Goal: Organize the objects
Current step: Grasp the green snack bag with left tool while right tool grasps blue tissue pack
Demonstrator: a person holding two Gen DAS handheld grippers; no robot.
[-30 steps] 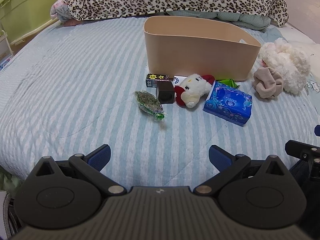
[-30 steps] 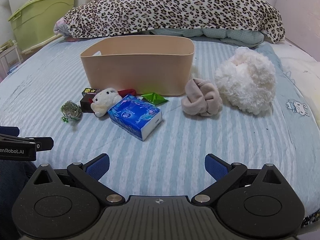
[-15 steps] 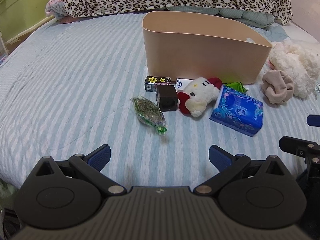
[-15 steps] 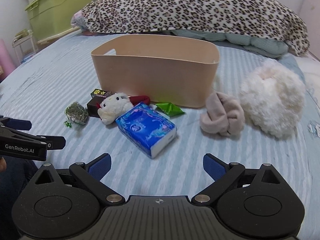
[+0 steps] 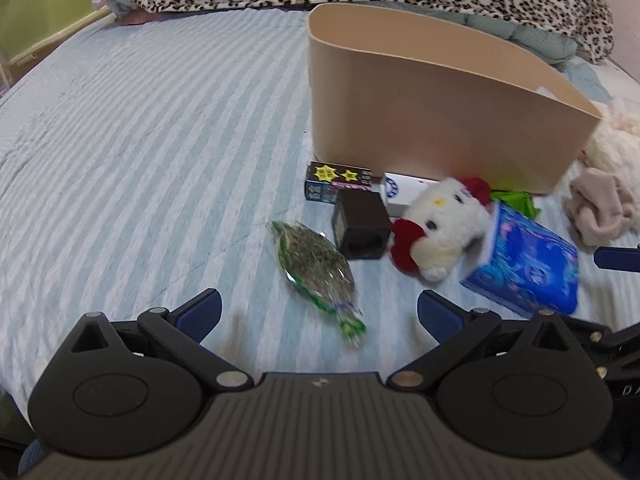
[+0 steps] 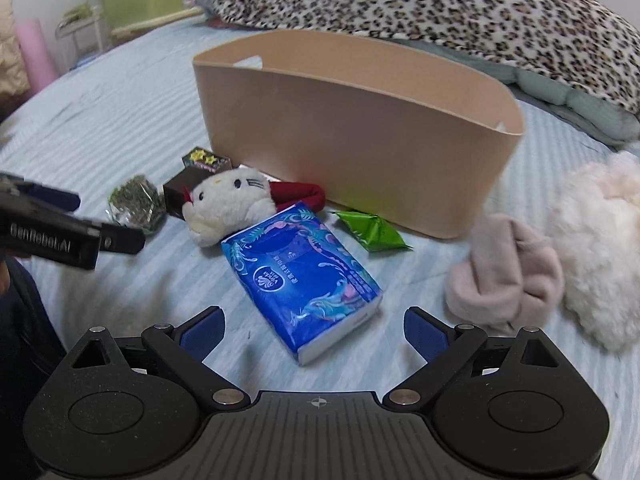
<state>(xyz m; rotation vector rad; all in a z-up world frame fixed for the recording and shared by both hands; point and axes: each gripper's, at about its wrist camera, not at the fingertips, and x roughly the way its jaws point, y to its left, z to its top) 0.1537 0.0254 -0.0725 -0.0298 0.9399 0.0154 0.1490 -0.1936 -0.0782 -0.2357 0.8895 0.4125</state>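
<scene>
Blue pads framed the bottom of each view, and both claws stood released and empty. In the left wrist view, the left claw (image 5: 319,312) hung low over the striped bed (image 5: 140,152), and the green snack packet (image 5: 316,268) lay just ahead at lower centre, its long axis slanting from upper left to lower right, its twisted tail nearest the gap between the pads. In the right wrist view, the right claw (image 6: 312,330) faced the blue tissue pack (image 6: 304,276), whose long axis ran diagonally toward the lower right, its near corner between the pads. Each claw seemed nearest its own target; the packet's slant probably called for a wrist turn. Further up sat the white plush cat (image 6: 228,204), a dark box (image 5: 362,226), a starred box (image 5: 338,182), a green wrapper (image 6: 372,230) and a beige sock (image 6: 508,276). Behind them stood the beige bin (image 6: 360,140), the likely destination, and a leopard blanket (image 6: 420,4) filled the top.
</scene>
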